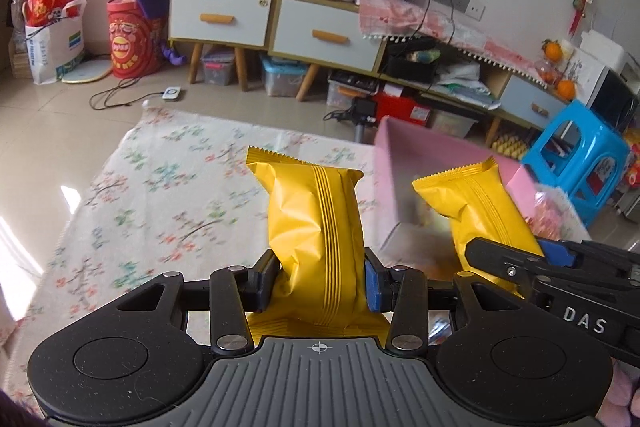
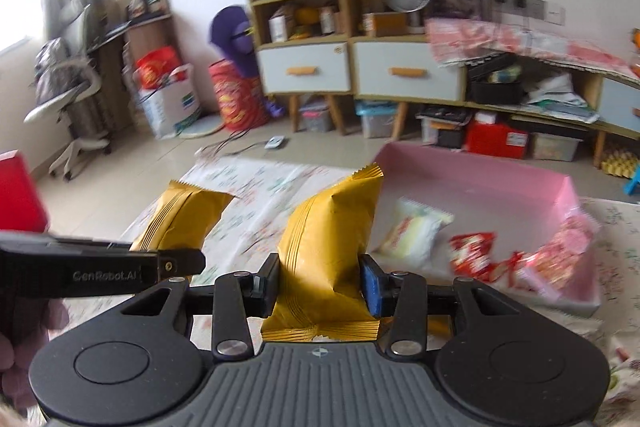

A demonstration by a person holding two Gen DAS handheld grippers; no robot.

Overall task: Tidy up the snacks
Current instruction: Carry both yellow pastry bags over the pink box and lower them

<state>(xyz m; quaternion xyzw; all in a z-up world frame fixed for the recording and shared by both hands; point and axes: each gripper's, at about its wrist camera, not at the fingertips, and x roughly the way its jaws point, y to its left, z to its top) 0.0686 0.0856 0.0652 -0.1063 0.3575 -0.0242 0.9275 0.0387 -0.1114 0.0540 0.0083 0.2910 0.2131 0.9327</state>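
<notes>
I've got my left gripper [image 1: 322, 277] clamped on one yellow snack pack [image 1: 316, 227], right gripper [image 2: 318, 283] clamped on another yellow pack [image 2: 326, 247] — both lifted above the floral cloth [image 1: 160, 187], not yet in the pink box [image 2: 480, 183]. Partway, I'd judge. Only the right view shows the box's contents — a white packet [image 2: 412, 231] and red packets [image 2: 472, 255].

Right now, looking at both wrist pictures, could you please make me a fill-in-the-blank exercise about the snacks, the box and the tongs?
1. Each pair of tongs, the left tongs and the right tongs, is shut on a snack packet of ____ colour.
2. The open box on the flowered cloth is ____ in colour.
3. The white packet and the red packet lie ____ the box.
4. The plastic stool beyond the box is ____.

Missing words: yellow; pink; inside; blue
</notes>
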